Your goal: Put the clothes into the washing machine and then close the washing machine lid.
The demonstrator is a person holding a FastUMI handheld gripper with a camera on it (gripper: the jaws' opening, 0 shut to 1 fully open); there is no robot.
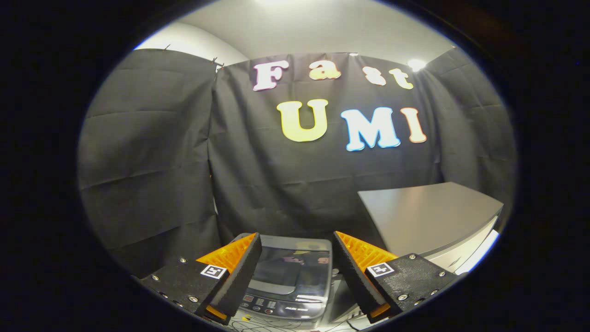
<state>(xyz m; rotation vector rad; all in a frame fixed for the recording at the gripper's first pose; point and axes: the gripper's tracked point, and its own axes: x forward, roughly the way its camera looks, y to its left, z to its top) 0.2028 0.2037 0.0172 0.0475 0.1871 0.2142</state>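
A small top-loading washing machine (290,276) stands below and ahead of me, seen between my two fingers. Its dark see-through lid (295,267) lies flat and shut over the tub, and a control panel with buttons (272,304) runs along its near edge. My gripper (297,253) hangs above the machine, open, with nothing between its fingers. One finger (239,272) stands over the machine's left side and the other finger (355,272) over its right side.
A grey cabinet (428,216) with a flat top stands right of the machine, close to my right finger. The black cloth wall (184,161) hangs behind the machine and wraps round the left. Thin cables (267,325) lie on the pale surface before the machine.
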